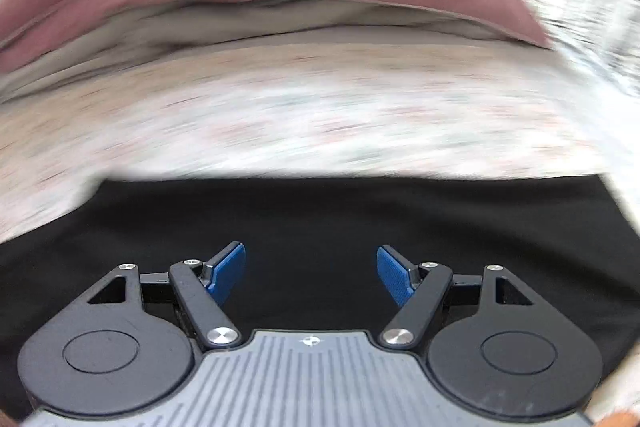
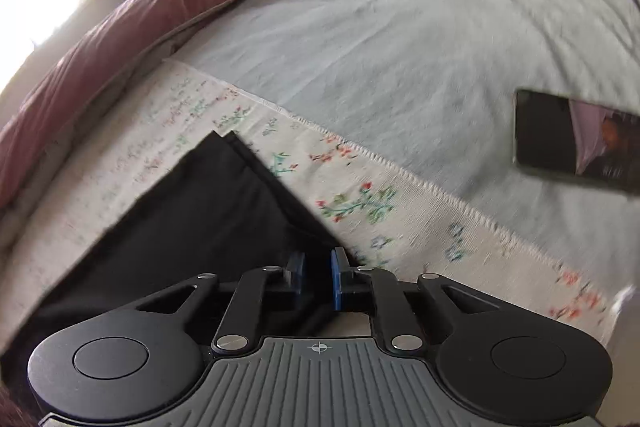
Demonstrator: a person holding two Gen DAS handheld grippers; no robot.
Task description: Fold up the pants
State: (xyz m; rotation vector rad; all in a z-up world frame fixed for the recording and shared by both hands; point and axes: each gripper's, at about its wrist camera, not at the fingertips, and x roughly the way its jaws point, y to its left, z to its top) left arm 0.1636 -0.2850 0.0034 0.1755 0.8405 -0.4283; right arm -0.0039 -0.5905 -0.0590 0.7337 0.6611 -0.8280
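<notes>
Black fabric pants [image 2: 192, 219] are lying on a white floral-embroidered cloth [image 2: 360, 203] spread across the bed.

The right tool [image 2: 318, 277] is sitting nearly pressed together at the pants' right edge, its blue pads [image 2: 335, 279] seeming to pinch the dark fabric. The left tool [image 1: 311, 273] is hovering spread wide over the pants [image 1: 320, 219], gripping nothing. A mauve pillow [image 2: 120, 39] is resting along the bed's left edge, and a dark rectangular phone [image 2: 576, 139] is lying on the pale blue-grey bedspread [image 2: 380, 27].

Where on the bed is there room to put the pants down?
Bare pale bedspread lies between the pink pillow and the phone. The floral cloth is crowded near the black pants.
</notes>
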